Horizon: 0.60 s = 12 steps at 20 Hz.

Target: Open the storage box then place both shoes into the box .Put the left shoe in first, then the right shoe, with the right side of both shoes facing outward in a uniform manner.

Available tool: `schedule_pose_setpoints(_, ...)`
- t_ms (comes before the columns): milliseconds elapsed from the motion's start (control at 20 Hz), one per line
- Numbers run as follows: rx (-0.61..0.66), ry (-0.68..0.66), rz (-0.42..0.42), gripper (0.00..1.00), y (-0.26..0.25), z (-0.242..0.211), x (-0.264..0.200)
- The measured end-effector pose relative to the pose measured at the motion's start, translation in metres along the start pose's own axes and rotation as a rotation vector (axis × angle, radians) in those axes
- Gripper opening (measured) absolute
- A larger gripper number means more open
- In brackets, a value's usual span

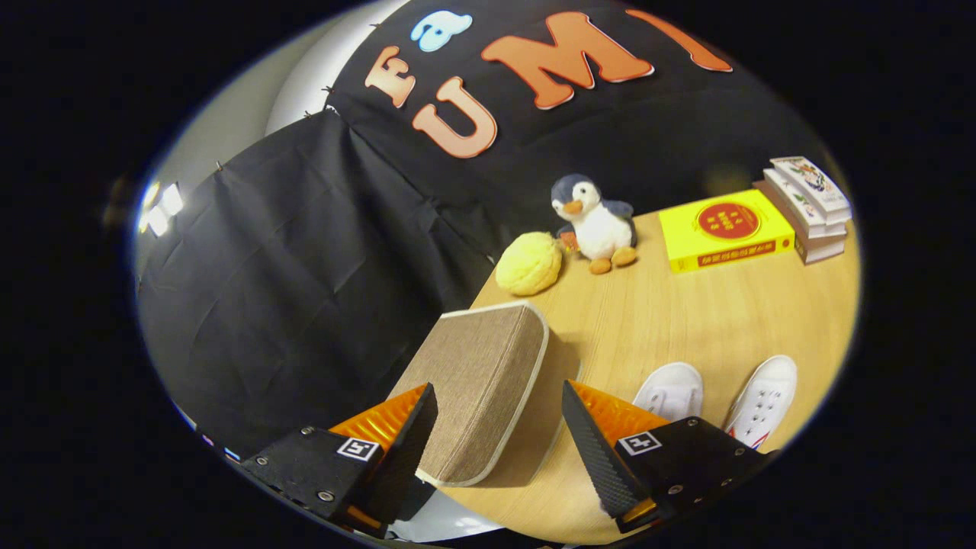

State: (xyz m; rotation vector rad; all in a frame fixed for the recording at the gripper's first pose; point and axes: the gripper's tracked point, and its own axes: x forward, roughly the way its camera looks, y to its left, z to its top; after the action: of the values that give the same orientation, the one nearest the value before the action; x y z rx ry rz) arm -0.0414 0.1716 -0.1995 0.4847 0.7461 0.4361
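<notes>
Spread wide, the gripper [499, 435] has its two fingers [408, 442] standing to either side of the near end of the storage box [480, 381], neither one clearly pressing on it. That box is covered in brown woven fabric with pale piping along its edges; it sits at the corner of the wooden table [686, 320], and its lid looks closed. Just beyond one finger, two white shoes lie side by side on the table: the nearer shoe [671, 390] right beside the finger, the lace-up sneaker [765, 400] just past it. Further across the table, a yellow round plush [528, 263] sits beside a penguin plush toy [595, 221]. Near them a yellow book [723, 229] lies flat, with a stack of books [810, 207] just beside it.
</notes>
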Motion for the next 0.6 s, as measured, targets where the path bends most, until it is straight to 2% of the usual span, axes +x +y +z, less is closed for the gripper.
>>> schedule_pose_setpoints(450, 0.139, 0.189, 0.081, 0.98, 0.002, -0.049, 0.042)
schedule_pose_setpoints(600, 0.194, 0.227, 0.139, 0.97, 0.007, -0.056, 0.053)
